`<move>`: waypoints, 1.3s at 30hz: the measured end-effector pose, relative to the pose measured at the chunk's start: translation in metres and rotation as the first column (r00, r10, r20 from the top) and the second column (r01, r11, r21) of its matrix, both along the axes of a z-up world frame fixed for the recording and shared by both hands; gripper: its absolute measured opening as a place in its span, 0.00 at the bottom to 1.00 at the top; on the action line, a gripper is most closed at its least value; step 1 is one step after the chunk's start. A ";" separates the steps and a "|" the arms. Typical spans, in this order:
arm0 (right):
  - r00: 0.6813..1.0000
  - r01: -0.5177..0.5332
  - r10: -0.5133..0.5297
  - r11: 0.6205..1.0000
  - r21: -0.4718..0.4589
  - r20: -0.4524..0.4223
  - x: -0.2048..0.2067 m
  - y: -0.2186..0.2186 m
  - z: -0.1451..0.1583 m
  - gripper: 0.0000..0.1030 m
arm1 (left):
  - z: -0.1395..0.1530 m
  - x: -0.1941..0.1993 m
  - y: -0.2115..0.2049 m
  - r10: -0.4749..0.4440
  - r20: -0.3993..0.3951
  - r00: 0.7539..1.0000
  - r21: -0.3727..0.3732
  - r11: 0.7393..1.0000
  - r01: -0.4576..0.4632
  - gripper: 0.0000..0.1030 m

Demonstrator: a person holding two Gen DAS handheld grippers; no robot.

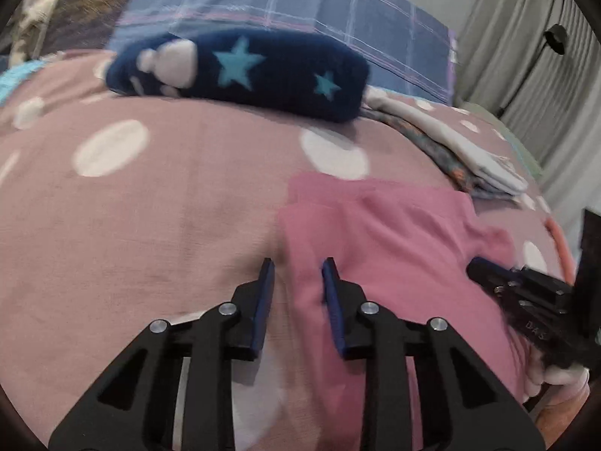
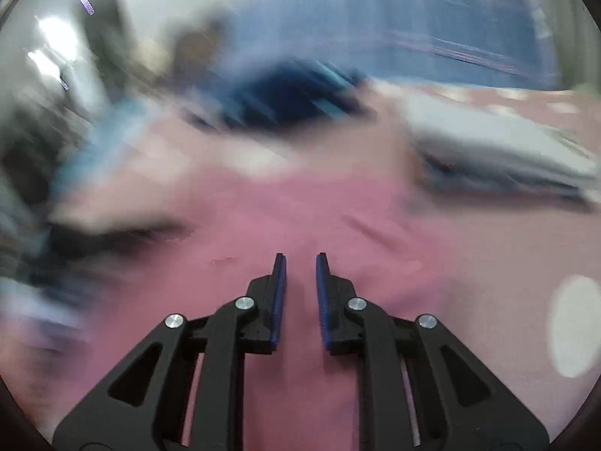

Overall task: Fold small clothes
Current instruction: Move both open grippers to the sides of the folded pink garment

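A small pink garment (image 1: 394,240) lies flat on the pink polka-dot bedspread (image 1: 150,203). My left gripper (image 1: 298,263) is open, low over the garment's left edge, one finger on each side of that edge, holding nothing. The right gripper (image 1: 484,268) shows at the right of the left wrist view, resting on the garment's right side. In the blurred right wrist view, my right gripper (image 2: 300,257) is open with the pink garment (image 2: 300,210) beneath and between its fingers.
A navy fleece piece with light-blue stars (image 1: 240,71) lies folded at the back. A stack of folded pale and patterned clothes (image 1: 462,154) sits back right. A blue checked pillow (image 1: 300,3) lies behind. Grey curtains (image 1: 526,37) hang at the right.
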State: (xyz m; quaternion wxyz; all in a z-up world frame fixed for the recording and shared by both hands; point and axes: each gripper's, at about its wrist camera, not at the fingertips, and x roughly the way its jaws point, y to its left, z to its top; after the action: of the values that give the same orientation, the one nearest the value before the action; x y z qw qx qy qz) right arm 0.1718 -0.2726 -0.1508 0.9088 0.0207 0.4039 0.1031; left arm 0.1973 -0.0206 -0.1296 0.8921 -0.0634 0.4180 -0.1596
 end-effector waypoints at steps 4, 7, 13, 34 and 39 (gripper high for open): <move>0.997 0.080 -0.080 0.997 -0.022 0.019 0.001 -0.008 0.005 0.00 | -0.004 0.001 0.009 0.008 -0.011 1.000 -0.065 0.998 -0.008 0.29; 0.997 0.063 -0.061 0.997 -0.039 0.048 -0.005 -0.001 0.011 0.01 | 0.004 -0.009 0.011 0.009 0.011 1.000 -0.059 0.998 -0.009 0.29; 0.998 -0.001 -0.006 0.996 0.092 0.070 -0.086 -0.003 0.045 0.18 | 0.039 -0.095 0.014 -0.180 0.085 0.980 -0.077 0.979 0.187 0.56; 0.998 0.057 -0.061 0.979 0.197 0.015 -0.172 -0.039 0.051 0.61 | 0.034 -0.171 0.005 -0.205 0.058 0.977 0.063 0.977 0.202 0.63; 0.991 0.117 -0.094 0.947 0.299 -0.092 -0.148 -0.075 0.028 0.61 | 0.030 -0.153 0.000 -0.223 0.045 0.974 0.076 0.973 0.219 0.65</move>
State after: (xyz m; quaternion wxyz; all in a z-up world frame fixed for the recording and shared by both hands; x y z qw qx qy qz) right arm 0.0235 -0.3471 -0.1224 0.8828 0.1854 0.4162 0.1143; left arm 0.0442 -0.0209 -0.0997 0.8811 0.0193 0.4041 -0.2448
